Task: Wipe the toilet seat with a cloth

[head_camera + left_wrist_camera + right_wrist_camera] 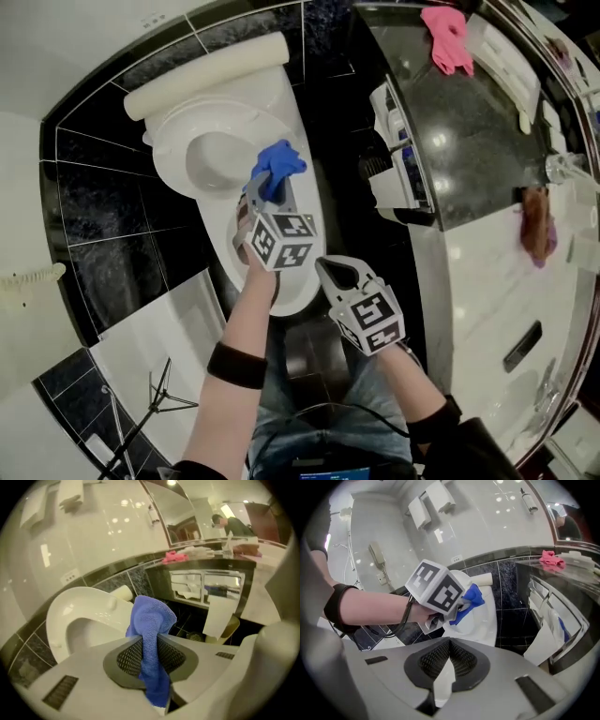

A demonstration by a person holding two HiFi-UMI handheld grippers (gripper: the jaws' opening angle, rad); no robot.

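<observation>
Head view: at centre frame the left gripper (265, 185) is clenching a fluffy blue cloth (278, 165) beside the right rim of the glossy white oval toilet seat (167, 141). The right gripper (335, 272) is hovering lower right of it.

Left gripper view: mesh-textured pads (127, 658) are pinching the terry cloth, which is bunching above them and dangling below.

Right gripper view: the jaws are pressing together with nothing between them.
</observation>
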